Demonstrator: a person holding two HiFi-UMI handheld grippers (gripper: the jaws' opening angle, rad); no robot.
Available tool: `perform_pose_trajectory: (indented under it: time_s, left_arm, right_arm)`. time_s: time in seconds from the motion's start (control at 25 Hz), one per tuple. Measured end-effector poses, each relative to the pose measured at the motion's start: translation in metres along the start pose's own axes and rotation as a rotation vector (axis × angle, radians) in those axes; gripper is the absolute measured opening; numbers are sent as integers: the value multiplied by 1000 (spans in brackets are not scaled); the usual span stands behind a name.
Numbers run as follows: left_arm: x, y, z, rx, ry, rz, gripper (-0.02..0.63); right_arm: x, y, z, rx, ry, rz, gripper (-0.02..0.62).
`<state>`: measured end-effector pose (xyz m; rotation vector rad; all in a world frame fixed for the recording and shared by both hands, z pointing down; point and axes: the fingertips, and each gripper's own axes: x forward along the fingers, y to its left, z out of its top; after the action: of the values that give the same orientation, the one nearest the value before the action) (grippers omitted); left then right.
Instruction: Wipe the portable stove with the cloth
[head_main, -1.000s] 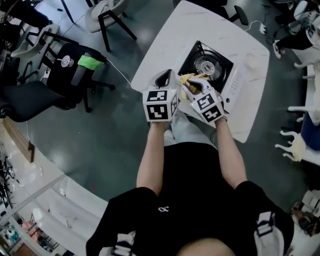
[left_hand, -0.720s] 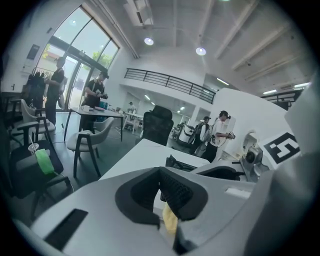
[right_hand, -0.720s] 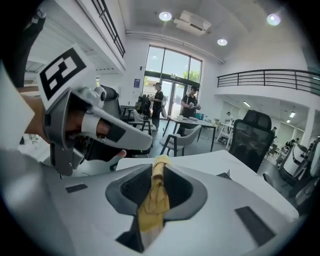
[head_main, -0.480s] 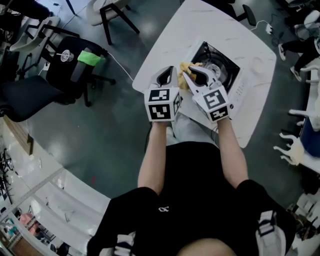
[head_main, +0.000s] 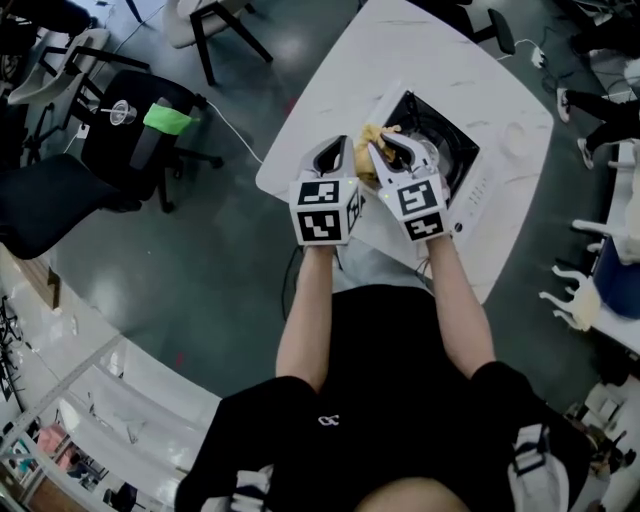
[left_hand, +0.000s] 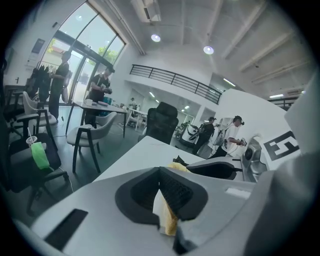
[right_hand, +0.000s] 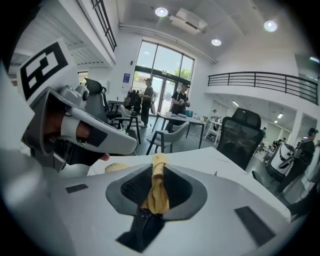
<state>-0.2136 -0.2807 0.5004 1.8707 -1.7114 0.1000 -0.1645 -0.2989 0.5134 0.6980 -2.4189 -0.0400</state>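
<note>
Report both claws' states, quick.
Left claw: closed on the yellow cloth.
Right claw: closed on the yellow cloth too.

The white, faintly veined table with rounded corners (head_main: 330, 110) carried one thing, a white-and-black portable gas stove (head_main: 476, 180), just off centre towards 5 o'clock.

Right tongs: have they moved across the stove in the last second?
Yes. The right tongs, shut on the cloth, slid leftward in the head view, from the stove's black tray toward its left rim.
</note>
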Motion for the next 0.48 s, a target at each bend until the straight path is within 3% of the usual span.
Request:
perform_pose_trajectory:
  time_s: [0.2,0.48]
  left_arm:
    - [20,-9,11,127,13,12,-3]
    - [45,-15,22,125,21,-13,-3]
  right_arm:
    - [8,-20,-6,51,11,-23,55]
    - [24,-56,-11,103,16,-51,54]
